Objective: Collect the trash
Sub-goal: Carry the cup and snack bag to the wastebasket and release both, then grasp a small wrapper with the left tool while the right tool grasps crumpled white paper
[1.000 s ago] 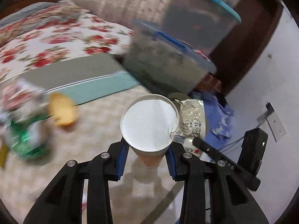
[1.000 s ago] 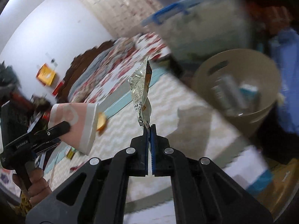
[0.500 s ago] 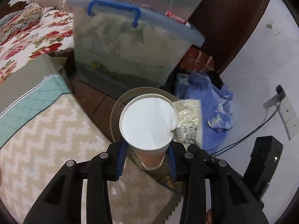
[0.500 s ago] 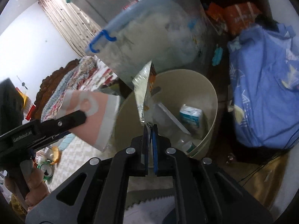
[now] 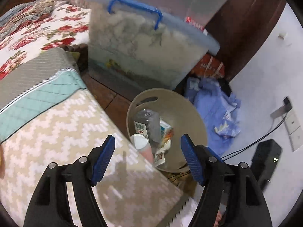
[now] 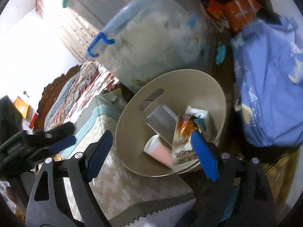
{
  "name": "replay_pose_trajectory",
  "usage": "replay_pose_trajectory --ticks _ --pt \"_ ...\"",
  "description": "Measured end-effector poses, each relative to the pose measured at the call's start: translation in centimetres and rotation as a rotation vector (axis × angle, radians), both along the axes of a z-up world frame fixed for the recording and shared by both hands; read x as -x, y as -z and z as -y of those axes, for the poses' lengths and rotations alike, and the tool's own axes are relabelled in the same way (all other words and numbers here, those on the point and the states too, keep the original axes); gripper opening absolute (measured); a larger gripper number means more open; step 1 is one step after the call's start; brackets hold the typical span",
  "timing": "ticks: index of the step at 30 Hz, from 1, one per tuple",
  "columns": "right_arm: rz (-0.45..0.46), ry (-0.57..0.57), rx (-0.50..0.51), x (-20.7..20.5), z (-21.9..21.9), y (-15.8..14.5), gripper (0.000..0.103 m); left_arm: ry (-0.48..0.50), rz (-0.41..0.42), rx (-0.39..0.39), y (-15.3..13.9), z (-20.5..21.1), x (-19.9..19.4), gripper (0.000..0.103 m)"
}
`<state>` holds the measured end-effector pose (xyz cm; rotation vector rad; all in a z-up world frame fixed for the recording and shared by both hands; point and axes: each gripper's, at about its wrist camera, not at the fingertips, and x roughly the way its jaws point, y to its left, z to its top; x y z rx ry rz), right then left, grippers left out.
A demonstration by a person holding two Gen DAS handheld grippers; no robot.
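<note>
Inside round beige bin [image 6: 217, 94]: pink paper cup [image 6: 161, 151], crinkled foil wrapper [image 6: 182, 143]; left tongs [image 5: 147, 158], right tongs [image 6: 151, 151] spread, empty.

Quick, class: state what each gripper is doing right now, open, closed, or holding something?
Left gripper: open, holding nothing, above the bin.
Right gripper: open, holding nothing; the cup and wrapper lie in the bin.
</note>
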<state>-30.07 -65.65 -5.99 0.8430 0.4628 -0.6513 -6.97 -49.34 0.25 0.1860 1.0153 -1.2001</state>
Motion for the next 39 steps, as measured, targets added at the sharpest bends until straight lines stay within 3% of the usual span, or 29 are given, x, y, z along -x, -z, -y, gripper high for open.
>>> replay_pose_trajectory --ticks 6,16,26,31,34,36,39 --pt "-0.129 -0.031 0.059 -2.9 -3.8 -2.0 0.085 -0.102 0.043 0.065 -3.3 -7.6 -1.7 0.069" --pt "-0.257 -0.19 0.215 -8.8 -13.5 -4.4 0.085 -0.402 0.179 0.026 -5.6 -22.0 -6.8 0.069" --pt "-0.337 -0.366 0.337 -13.7 -21.8 -5.6 0.085 -0.628 0.276 -0.06 -5.4 -36.0 -9.5 0.069" --pt "-0.325 -0.456 0.305 -15.4 -24.3 -5.3 0.082 -0.644 0.255 -0.087 -4.5 -40.2 -10.0 0.068" --pt "-0.314 -0.554 0.265 -16.4 -26.2 -4.6 0.067 -0.598 0.203 -0.096 -3.1 -41.4 -9.9 0.067" --pt "-0.316 -0.619 0.226 -16.9 -27.4 -3.7 0.051 -0.563 0.184 -0.101 -2.2 -41.6 -9.5 0.065" --pt "-0.3 -0.688 0.152 -17.3 -28.6 -2.5 0.04 -0.513 0.15 -0.096 -1.0 -40.8 -9.0 0.058"
